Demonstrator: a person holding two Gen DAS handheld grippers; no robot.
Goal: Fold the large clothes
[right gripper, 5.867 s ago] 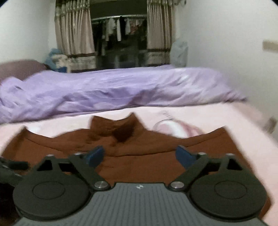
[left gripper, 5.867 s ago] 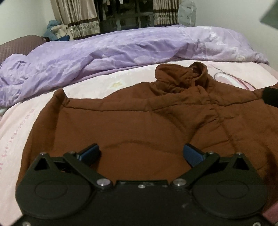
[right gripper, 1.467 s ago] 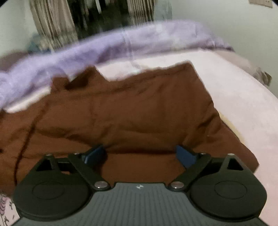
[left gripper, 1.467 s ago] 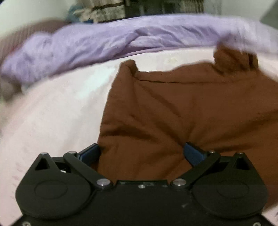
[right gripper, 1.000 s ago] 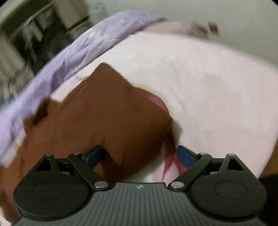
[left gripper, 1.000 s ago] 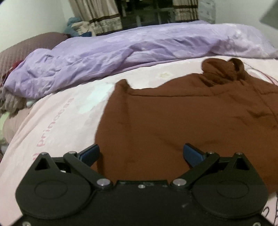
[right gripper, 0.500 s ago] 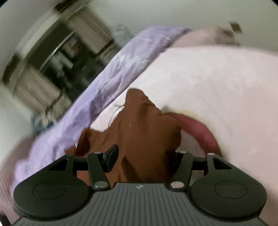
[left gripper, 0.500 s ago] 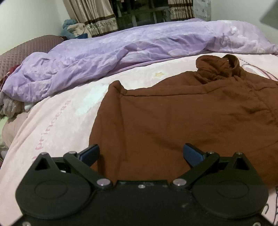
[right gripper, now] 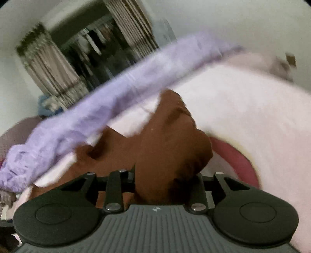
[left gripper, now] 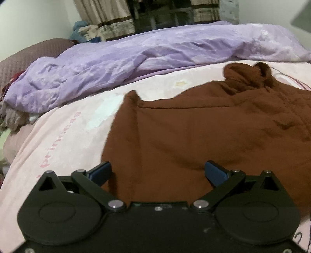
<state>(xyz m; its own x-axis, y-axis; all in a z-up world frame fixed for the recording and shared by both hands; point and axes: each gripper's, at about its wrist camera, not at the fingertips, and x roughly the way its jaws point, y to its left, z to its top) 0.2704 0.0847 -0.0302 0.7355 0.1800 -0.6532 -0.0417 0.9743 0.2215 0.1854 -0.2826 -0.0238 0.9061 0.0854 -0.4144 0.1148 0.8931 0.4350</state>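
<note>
A large brown garment [left gripper: 204, 132] lies spread on the pink bed sheet [left gripper: 64, 136], its collar [left gripper: 248, 75] at the far right. My left gripper [left gripper: 158, 171] is open, low over the garment's near left edge. In the right wrist view my right gripper [right gripper: 165, 175] is shut on a bunched fold of the brown garment [right gripper: 171, 140] and holds it lifted above the sheet [right gripper: 252, 109]. Its fingertips are hidden in the cloth.
A crumpled purple quilt [left gripper: 136, 58] runs along the far side of the bed, also in the right wrist view [right gripper: 108, 103]. A brown pillow [left gripper: 25, 58] lies far left. Curtains [left gripper: 105, 17] and a dark window stand behind. A red print [right gripper: 237, 161] marks the sheet.
My right gripper has closed on the garment's right edge and lifted it, tilting as it rose. My left gripper stayed open and shifted slightly along the left edge.
</note>
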